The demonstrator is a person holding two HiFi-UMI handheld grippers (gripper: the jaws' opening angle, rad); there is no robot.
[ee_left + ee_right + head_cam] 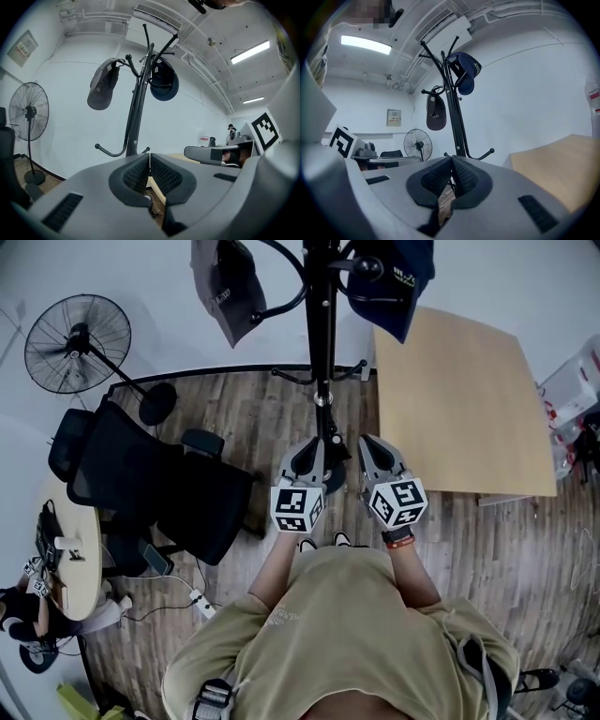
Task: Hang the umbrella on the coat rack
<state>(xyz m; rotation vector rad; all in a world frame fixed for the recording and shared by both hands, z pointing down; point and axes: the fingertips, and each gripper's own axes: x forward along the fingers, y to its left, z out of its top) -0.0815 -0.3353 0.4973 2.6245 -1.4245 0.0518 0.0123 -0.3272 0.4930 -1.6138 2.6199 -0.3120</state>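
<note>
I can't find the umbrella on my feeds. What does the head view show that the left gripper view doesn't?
Only the head view: the round table, the power strip and the person's shirt. Only the left gripper view: the ceiling lights, and the left tool shut with nothing in it. Both: the coat rack, its grey cap and blue cap, the fan, the wooden table. Neither shows an umbrella.

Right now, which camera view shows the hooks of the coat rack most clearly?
The left gripper view: the coat rack stands large and side-on, from its low hooks to its top prongs. The right gripper view shows the same, only smaller. The head view looks down along the pole, so hooks overlap and the top is cut off.
</note>
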